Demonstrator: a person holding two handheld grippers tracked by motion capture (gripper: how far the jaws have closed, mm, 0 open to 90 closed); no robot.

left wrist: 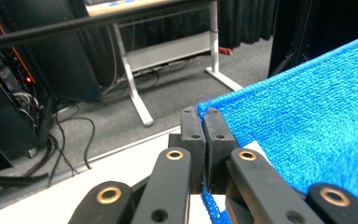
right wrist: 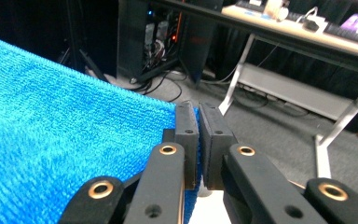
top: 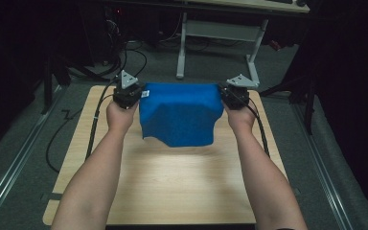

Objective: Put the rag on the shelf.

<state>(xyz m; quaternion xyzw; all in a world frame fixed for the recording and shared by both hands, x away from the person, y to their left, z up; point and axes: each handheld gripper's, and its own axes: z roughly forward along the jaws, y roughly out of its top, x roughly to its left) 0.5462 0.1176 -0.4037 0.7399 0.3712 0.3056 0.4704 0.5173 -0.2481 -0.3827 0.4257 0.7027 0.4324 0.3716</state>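
Wooden table (top: 172,191), grey carpet; both grippers (left wrist: 204,122) (right wrist: 198,116) clamped tight on blue towel (top: 179,112) corners, towel hanging between.

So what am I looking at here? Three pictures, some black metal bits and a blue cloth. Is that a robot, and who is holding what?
No robot arm here: a person stands at a wooden table and holds a hand-held gripping tool in each hand. The wide picture comes from a camera above, looking down; the forearms enter from the bottom. The other two come from small cameras riding on each tool, looking along its two black jaws. The left tool and the right tool are each clamped shut on an upper corner of a blue towel. Between them its top edge is stretched out and the rest hangs down in front of the person, over the table. Behind are a desk and cables on the floor.
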